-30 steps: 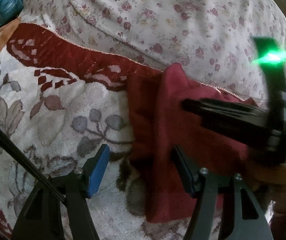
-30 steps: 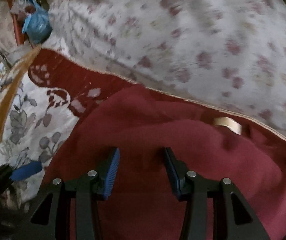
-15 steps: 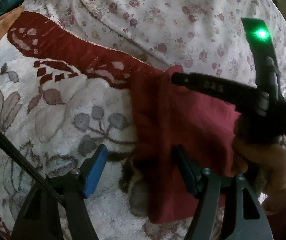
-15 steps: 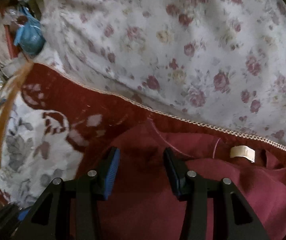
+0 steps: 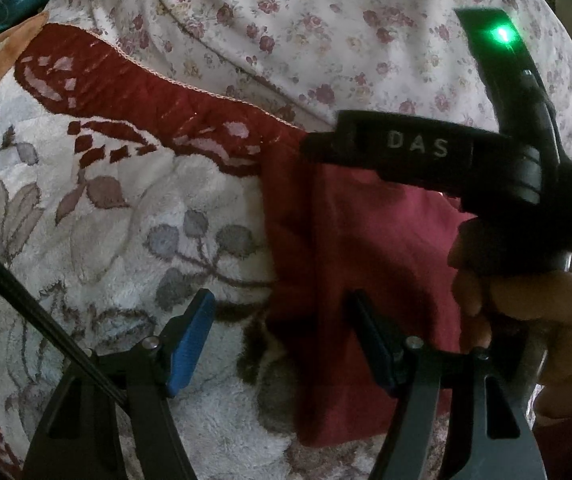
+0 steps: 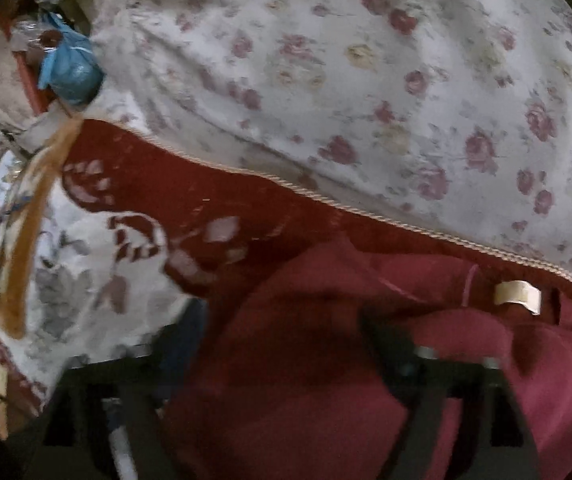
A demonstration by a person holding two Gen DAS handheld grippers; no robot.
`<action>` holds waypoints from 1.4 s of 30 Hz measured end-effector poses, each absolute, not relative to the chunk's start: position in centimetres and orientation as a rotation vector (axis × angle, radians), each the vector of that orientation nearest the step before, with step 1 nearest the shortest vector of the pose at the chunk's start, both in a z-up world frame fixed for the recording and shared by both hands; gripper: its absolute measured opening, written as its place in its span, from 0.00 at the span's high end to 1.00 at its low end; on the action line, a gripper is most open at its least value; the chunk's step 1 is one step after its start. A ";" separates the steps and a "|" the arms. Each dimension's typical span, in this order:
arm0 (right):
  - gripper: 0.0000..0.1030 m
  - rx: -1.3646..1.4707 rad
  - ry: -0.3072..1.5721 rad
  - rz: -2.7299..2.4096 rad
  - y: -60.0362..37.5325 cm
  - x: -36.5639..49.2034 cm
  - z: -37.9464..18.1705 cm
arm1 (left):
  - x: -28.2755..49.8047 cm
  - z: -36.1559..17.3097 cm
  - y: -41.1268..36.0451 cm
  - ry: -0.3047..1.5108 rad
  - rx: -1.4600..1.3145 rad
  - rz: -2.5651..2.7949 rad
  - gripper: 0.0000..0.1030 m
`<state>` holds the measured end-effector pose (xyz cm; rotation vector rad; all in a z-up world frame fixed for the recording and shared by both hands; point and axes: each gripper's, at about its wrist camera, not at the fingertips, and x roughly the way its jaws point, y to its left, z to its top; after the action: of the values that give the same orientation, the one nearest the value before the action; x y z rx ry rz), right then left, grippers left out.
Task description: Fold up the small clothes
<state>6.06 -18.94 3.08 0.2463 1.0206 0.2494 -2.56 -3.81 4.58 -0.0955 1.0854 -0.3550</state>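
Your left tool (image 5: pixel 282 340) stays wide open, holding nothing, straddling the left edge of the maroon garment (image 5: pixel 366 248) on the leaf-patterned blanket (image 5: pixel 86 220). Your right tool (image 6: pixel 282 332), blurred with motion, has spread wider than half a second ago and hovers empty over the garment's cream label (image 6: pixel 518 295) end, beside the rose-print sheet (image 6: pixel 406 80).

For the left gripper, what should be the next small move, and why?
Probably move the left gripper slightly right and shut it on the near left edge of the dark red cloth garment: the jaws stand open, and that edge lies flat between them on the fluffy floral blanket.
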 end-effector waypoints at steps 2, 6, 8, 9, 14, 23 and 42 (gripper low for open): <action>0.14 0.218 1.063 0.275 -17.6 6.4 2.7 | -2.5 4.6 -3.8 1.086 -0.097 -0.354 0.33; 0.10 0.068 1.106 0.253 -14.4 6.9 0.9 | -2.5 4.5 -3.9 1.088 -0.101 -0.349 0.32; 0.11 -0.001 1.091 0.214 -13.5 7.0 0.4 | -2.5 4.4 -3.9 1.089 -0.098 -0.347 0.31; 0.14 -0.007 1.084 0.203 -13.5 6.9 0.4 | -2.5 4.4 -3.9 1.090 -0.098 -0.346 0.30; 0.73 0.070 1.042 0.248 -16.1 6.0 2.0 | -2.4 4.4 -4.0 1.088 -0.117 -0.348 0.27; 0.81 0.300 0.997 0.288 -22.0 4.2 4.2 | -2.4 4.3 -5.5 1.070 -0.167 -0.431 0.26; 0.81 0.257 1.027 0.264 -21.3 4.5 4.3 | -2.8 4.4 -6.3 1.091 -0.165 -0.482 0.62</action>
<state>4.46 -21.26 4.28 0.2573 1.0270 0.2636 -2.79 -6.31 4.42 -0.1649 1.0909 -0.4822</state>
